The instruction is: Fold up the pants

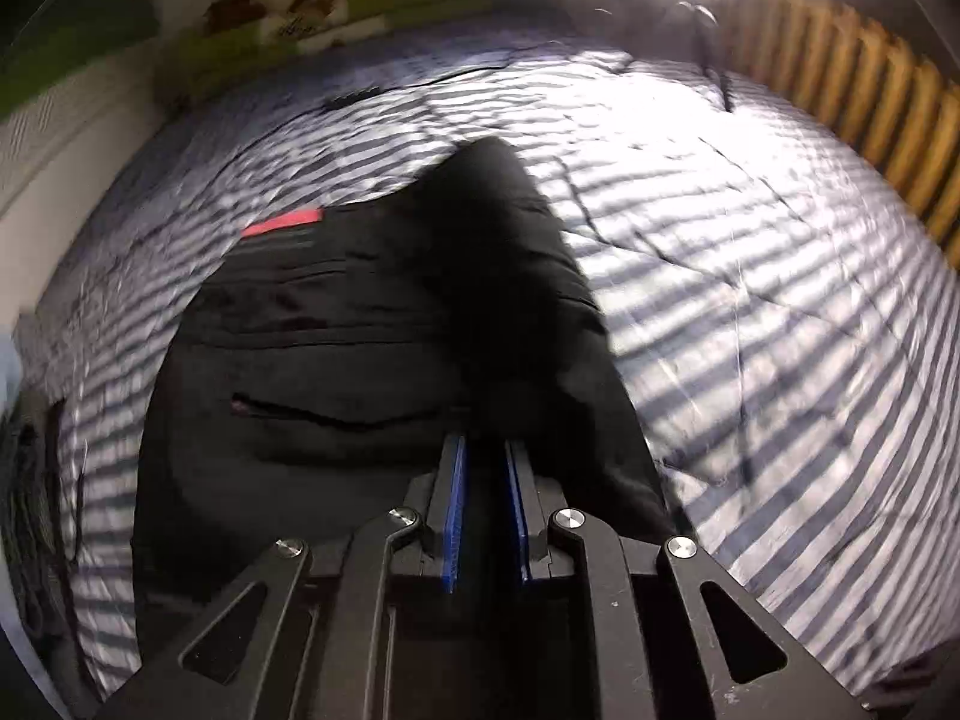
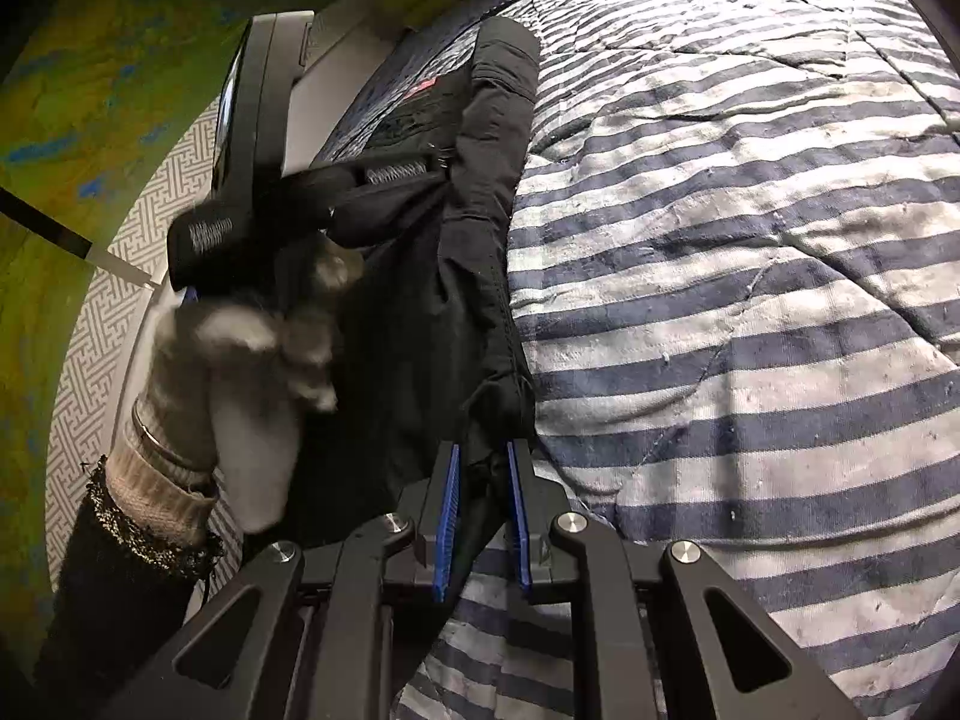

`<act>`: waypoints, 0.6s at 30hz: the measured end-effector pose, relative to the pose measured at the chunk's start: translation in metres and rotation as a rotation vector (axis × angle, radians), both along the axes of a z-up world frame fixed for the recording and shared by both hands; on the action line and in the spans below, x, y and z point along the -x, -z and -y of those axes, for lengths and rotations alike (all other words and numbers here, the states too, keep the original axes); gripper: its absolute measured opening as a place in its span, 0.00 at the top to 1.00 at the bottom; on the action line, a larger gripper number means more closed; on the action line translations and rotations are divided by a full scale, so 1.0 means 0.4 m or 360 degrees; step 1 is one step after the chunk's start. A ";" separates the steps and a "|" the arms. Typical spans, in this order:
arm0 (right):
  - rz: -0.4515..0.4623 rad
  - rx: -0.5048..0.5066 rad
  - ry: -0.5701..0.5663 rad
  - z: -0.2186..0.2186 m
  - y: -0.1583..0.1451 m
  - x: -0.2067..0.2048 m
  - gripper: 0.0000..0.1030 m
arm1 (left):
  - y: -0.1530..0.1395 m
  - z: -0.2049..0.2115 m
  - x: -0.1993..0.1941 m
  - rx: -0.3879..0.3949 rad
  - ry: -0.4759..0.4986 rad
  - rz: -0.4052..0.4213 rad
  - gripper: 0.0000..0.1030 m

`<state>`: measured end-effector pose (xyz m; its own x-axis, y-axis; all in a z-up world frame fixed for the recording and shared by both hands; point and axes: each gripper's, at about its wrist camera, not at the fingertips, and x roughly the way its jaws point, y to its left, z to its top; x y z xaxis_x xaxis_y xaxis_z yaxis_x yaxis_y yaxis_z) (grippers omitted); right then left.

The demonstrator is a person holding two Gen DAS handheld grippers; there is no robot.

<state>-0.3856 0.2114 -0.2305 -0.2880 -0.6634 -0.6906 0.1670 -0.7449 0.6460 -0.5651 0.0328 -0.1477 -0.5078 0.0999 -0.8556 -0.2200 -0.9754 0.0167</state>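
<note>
**Both tongs pinch black pants over a striped bed**

The black pants [image 1: 372, 324] lie on a bed covered by a blue-and-white striped quilt [image 1: 750, 276]. In the left wrist view they fill the centre and lower left of the frame, with a pocket slit at mid-left and a small red tag [image 1: 282, 221] near their upper left edge. A raised fold of the cloth runs from the frame's centre down to the left tongs [image 1: 485, 450], whose blue-lined fingers are pressed close on the fabric between them.

In the right wrist view the pants [image 2: 480, 192] stretch as a long dark band from the upper centre down to the bottom centre, lying along the quilt's [image 2: 750, 312] left edge. The right tongs [image 2: 483, 456] pinch a bunched end of the cloth at lower centre, with fabric hanging down between the blue pads. At left of that frame a gloved hand [image 2: 240, 360] grips the other tool's dark body, with a dark sleeve below the glove cuff. A green wall fills the far left. The left view is blurred, and a bright light glares at its top right.
</note>
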 end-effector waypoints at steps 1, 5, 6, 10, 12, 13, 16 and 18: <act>0.0012 0.0014 0.0000 -0.005 0.002 0.000 0.86 | -0.022 0.017 -0.007 -0.0115 -0.0025 -0.0010 0.86; 0.0023 0.0031 0.0002 -0.029 0.005 0.004 0.86 | -0.080 -0.010 -0.042 -0.0164 0.0120 -0.0104 0.86; 0.0022 0.0033 0.0004 -0.031 0.005 0.002 0.86 | -0.079 -0.020 -0.037 -0.0143 0.0131 -0.0106 0.86; 0.0033 0.0046 0.0011 -0.036 0.008 -0.003 0.86 | 0.015 -0.051 0.045 -0.0091 0.0107 0.0022 0.84; 0.0015 0.0028 0.0002 -0.040 0.006 -0.004 0.86 | 0.023 -0.077 0.048 -0.0015 0.0137 -0.0054 0.84; 0.0011 0.0025 -0.0003 -0.039 0.007 -0.006 0.86 | 0.019 -0.085 0.051 0.0009 0.0150 -0.0049 0.82; 0.0021 0.0033 -0.0003 -0.044 0.013 -0.003 0.86 | -0.028 -0.032 0.040 -0.0087 0.0098 -0.0037 0.81; 0.0023 0.0028 0.0001 -0.048 0.013 -0.006 0.86 | -0.070 0.018 0.020 -0.0095 0.0017 -0.0090 0.71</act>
<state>-0.3834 0.2305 -0.2355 -0.2788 -0.6752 -0.6829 0.1571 -0.7336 0.6612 -0.5733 0.0254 -0.1199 -0.5539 0.1557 -0.8179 -0.2309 -0.9725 -0.0288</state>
